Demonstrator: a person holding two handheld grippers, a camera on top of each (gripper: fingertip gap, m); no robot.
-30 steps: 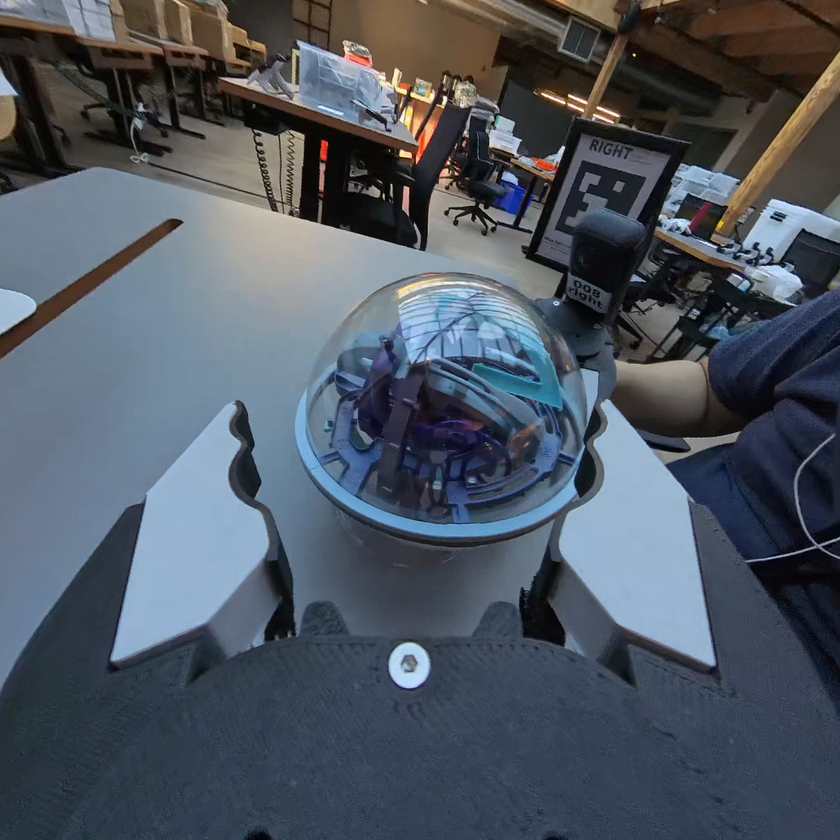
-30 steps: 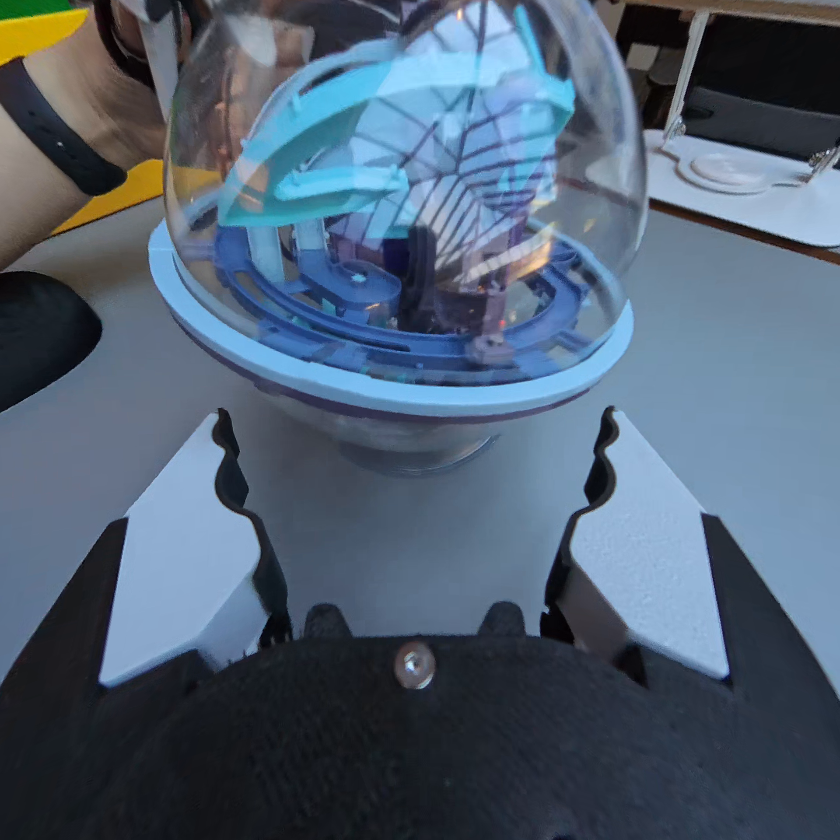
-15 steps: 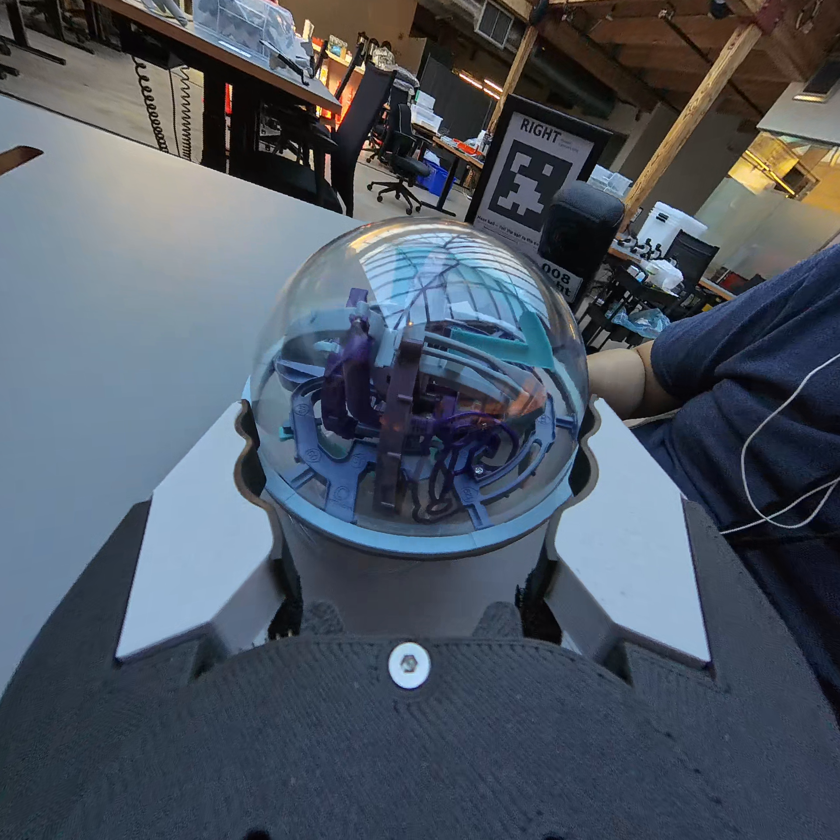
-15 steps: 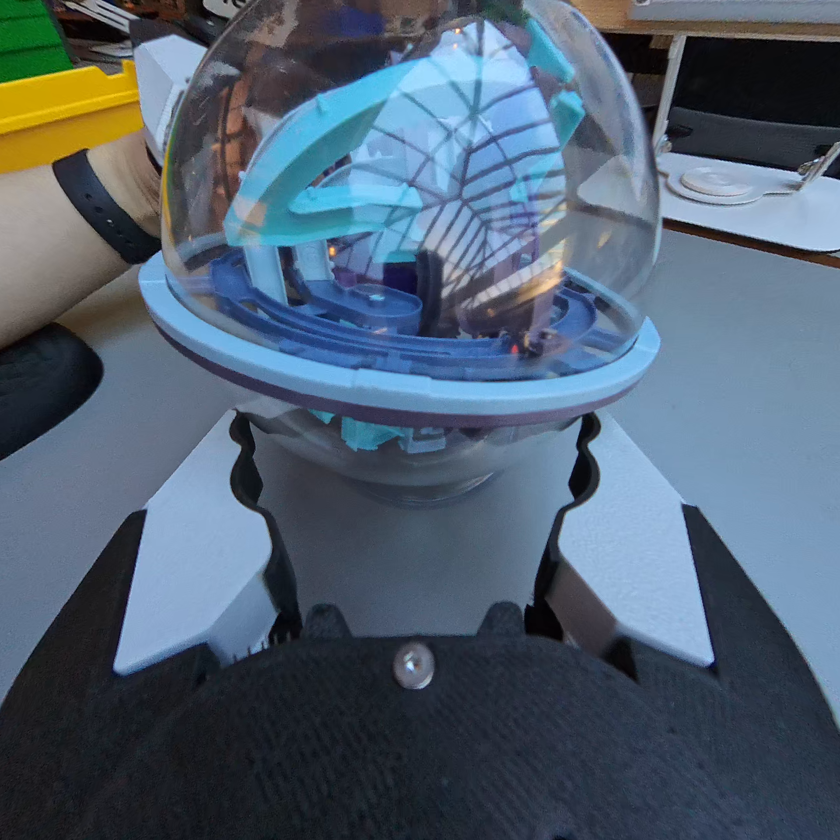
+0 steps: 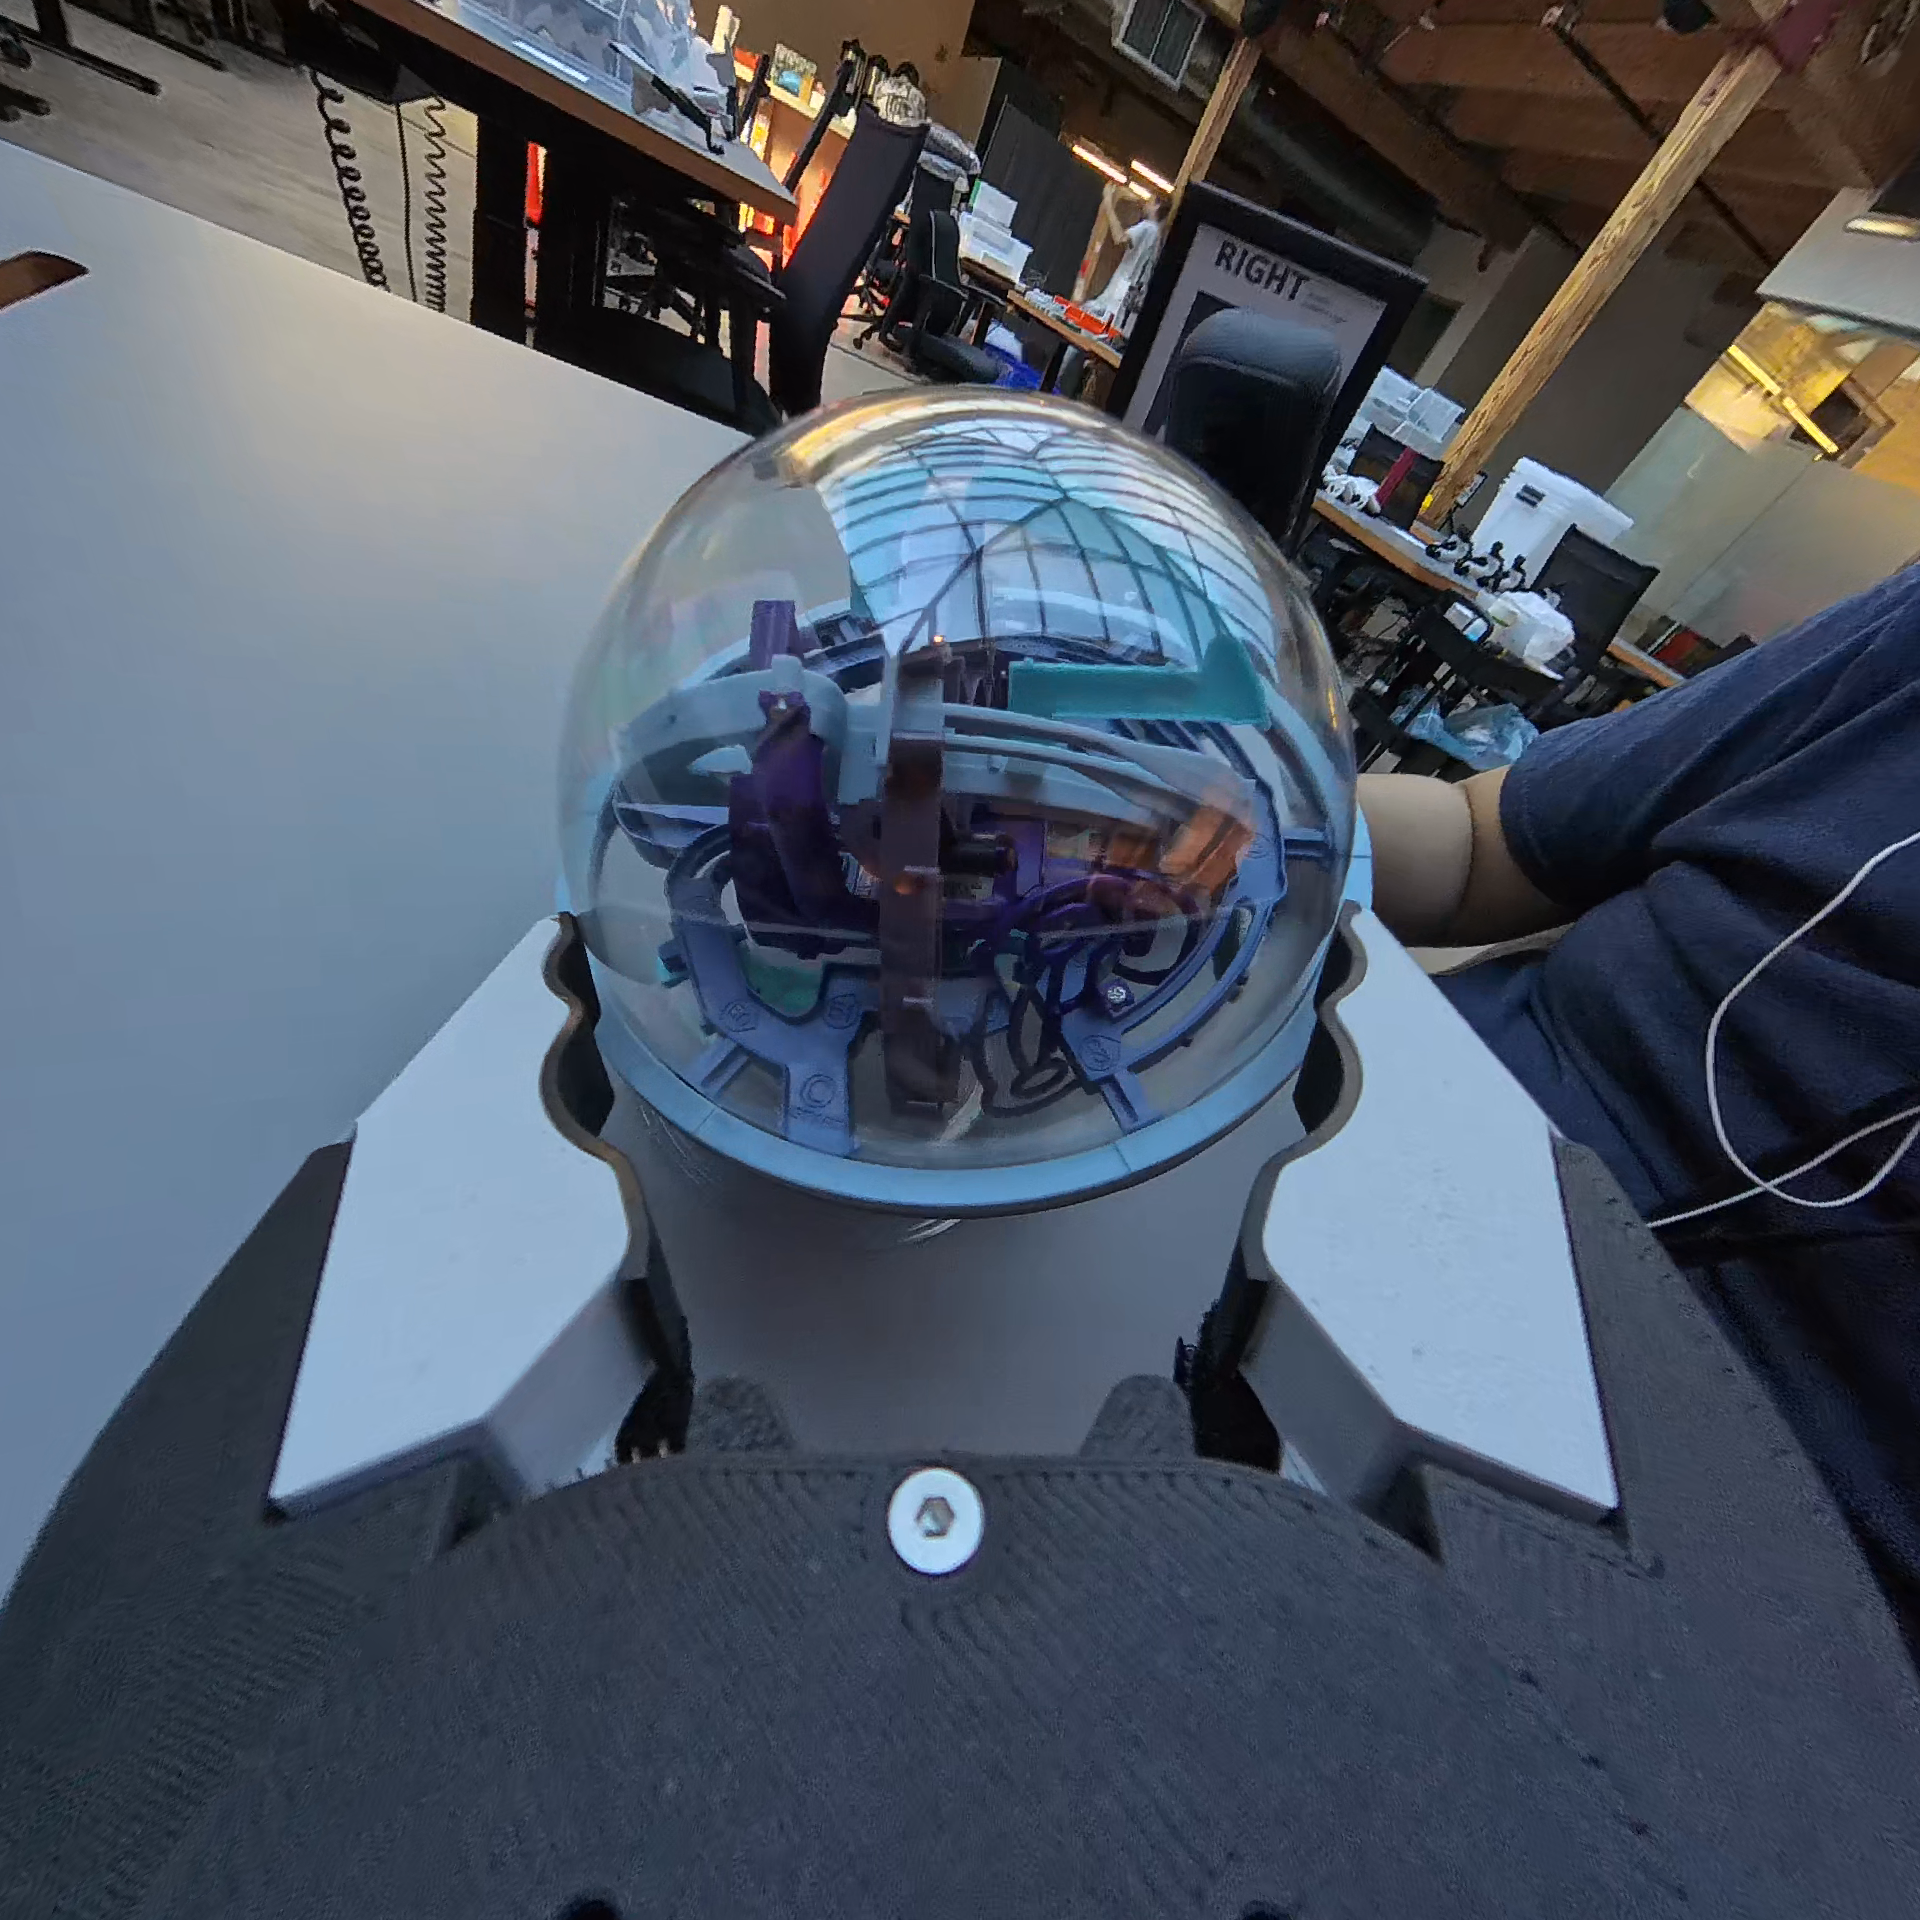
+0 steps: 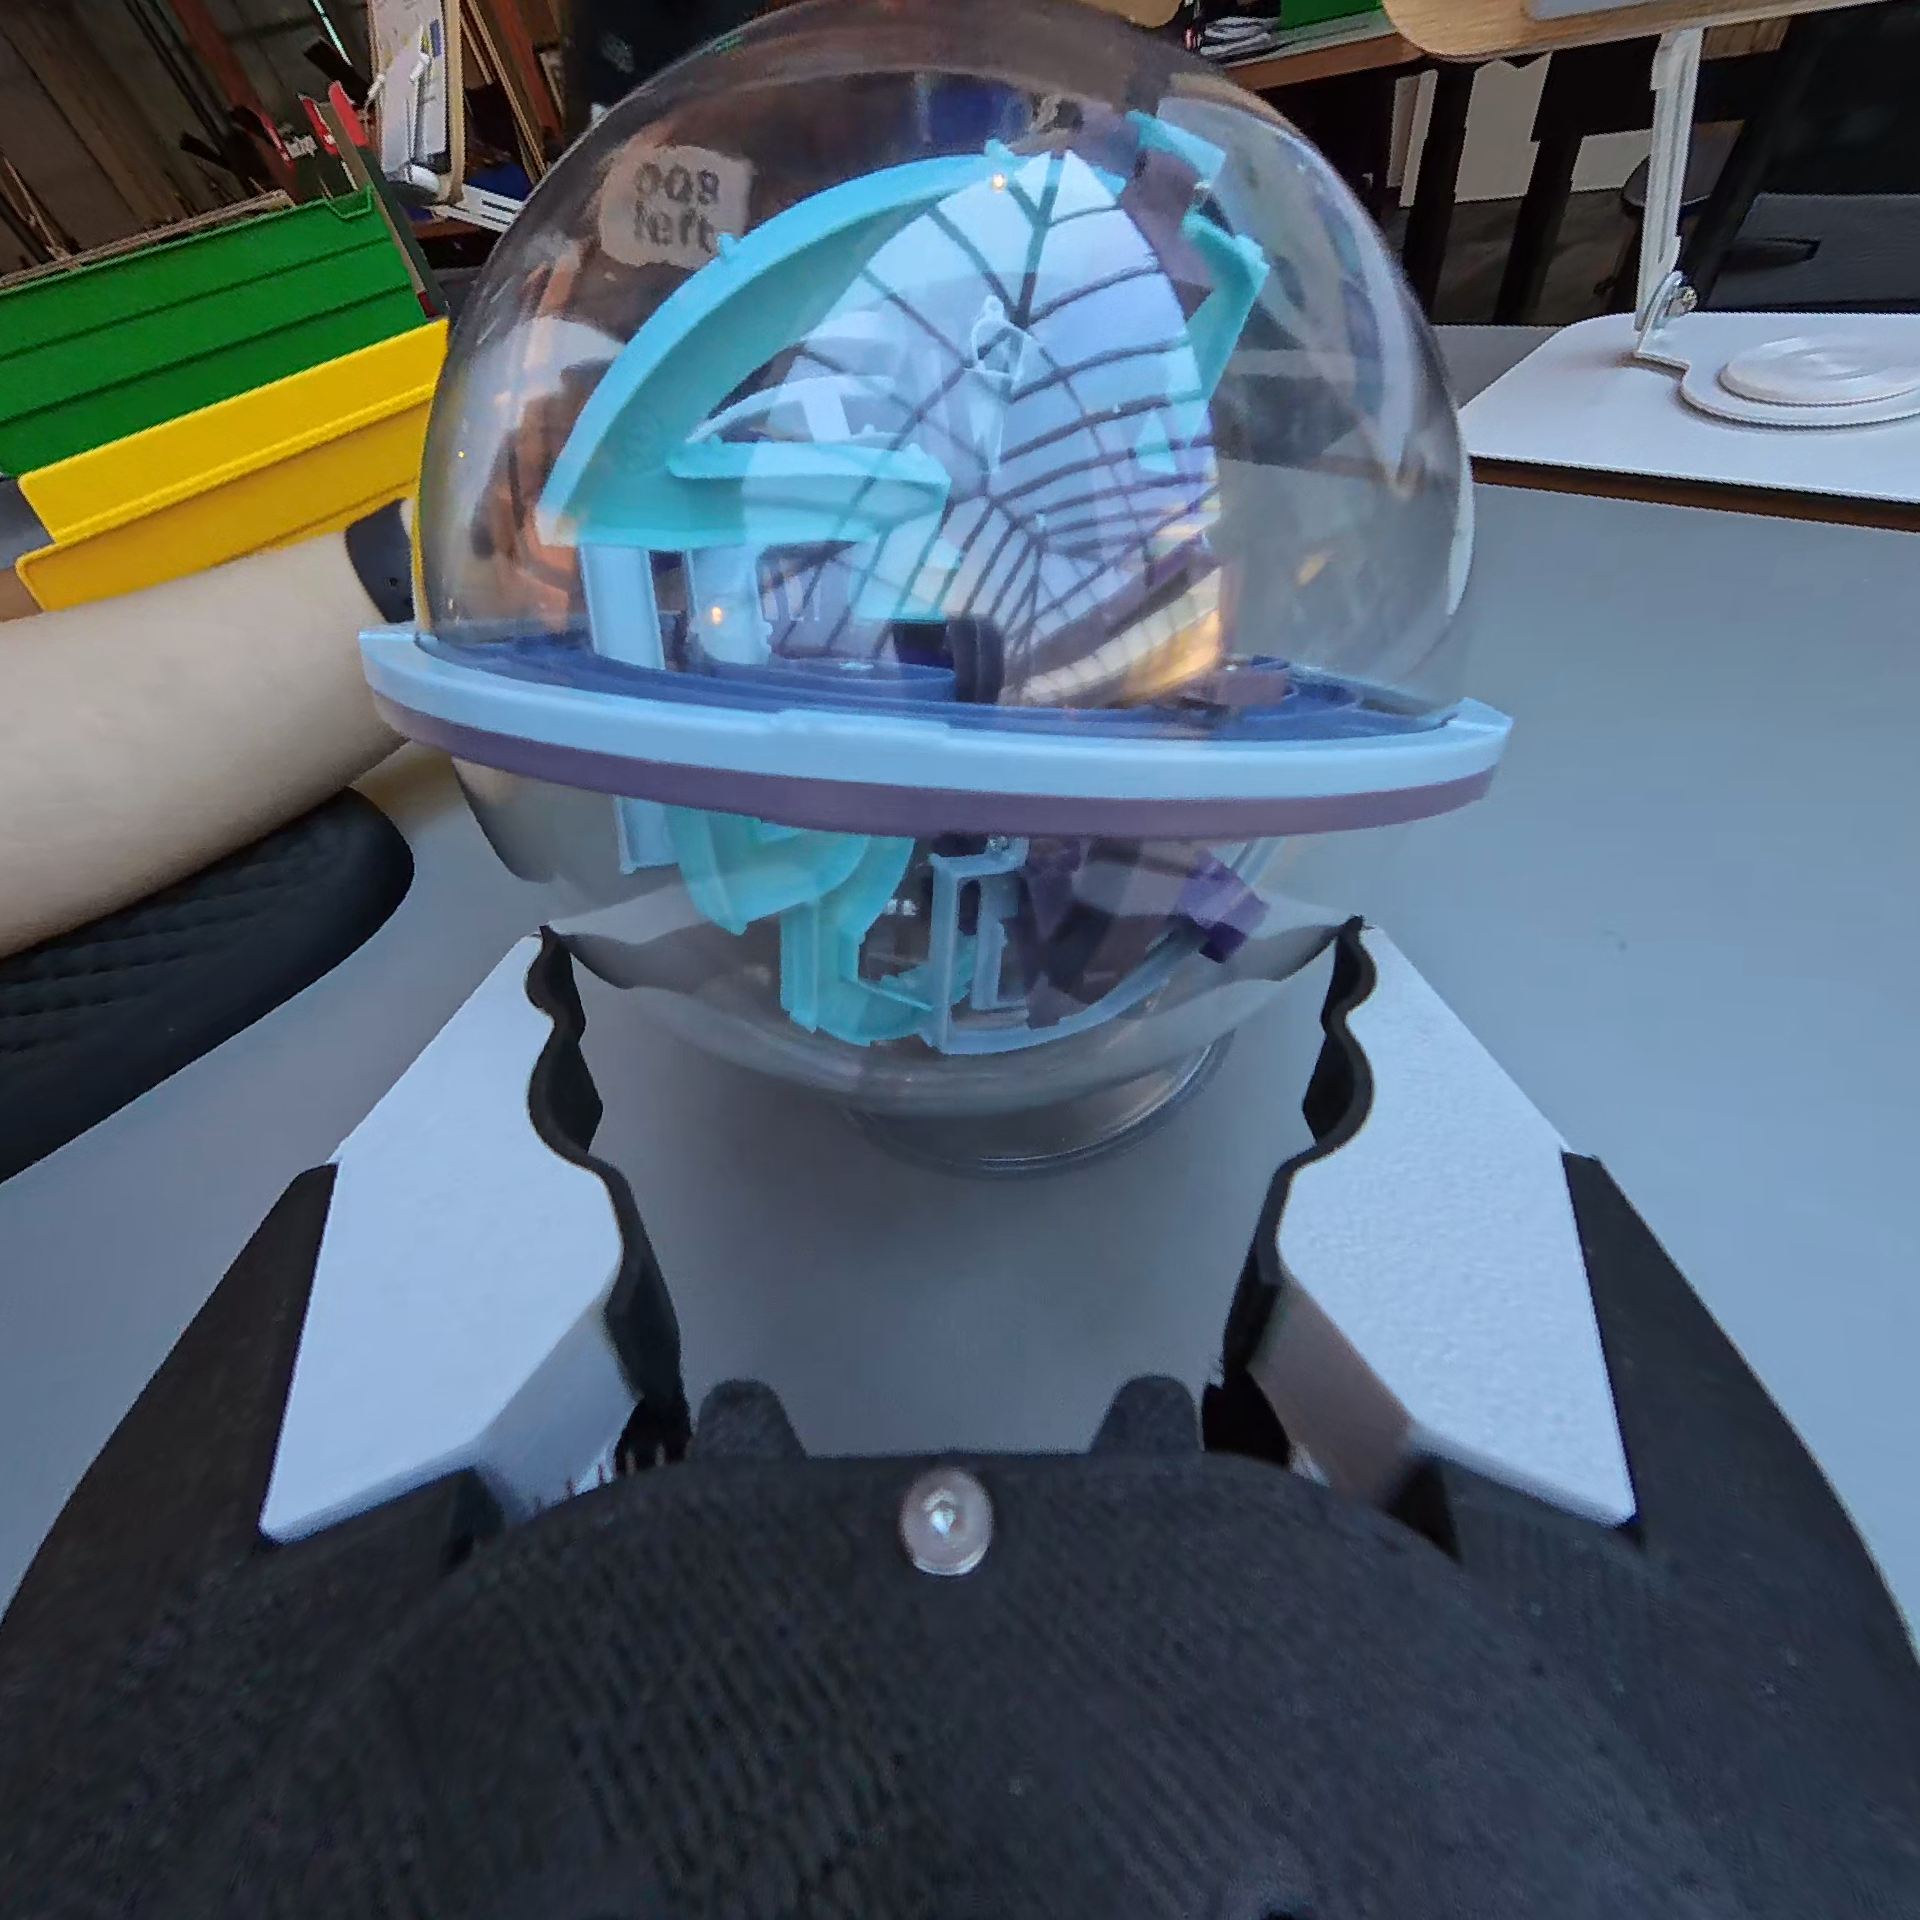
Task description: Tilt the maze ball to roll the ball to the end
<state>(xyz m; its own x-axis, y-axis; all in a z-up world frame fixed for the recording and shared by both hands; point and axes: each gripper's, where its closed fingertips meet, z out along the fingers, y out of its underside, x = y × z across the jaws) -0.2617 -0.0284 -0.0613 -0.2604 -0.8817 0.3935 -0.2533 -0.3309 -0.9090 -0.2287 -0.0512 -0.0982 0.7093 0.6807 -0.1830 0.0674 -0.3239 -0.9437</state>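
My left hand-held gripper (image 5: 951, 997) and right hand-held gripper (image 6: 945, 987) both clasp the maze ball (image 6: 935, 582) over the grey bench (image 6: 1662, 831); yellow bin (image 6: 218, 468) at 10 o'clock; white stand (image 6: 1704, 364) at 2.

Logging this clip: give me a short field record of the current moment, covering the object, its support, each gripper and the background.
object: maze ball, clear sphere with blue, teal and purple tracks and a pale blue band round its middle
small ball inside: silver bead on a dark blue track
support: clear base ring on the grey table
left gripper: fingers flank the sphere at its band, contact unclear
right gripper: fingertips at the lower half, contact unclear
background: green and yellow bins
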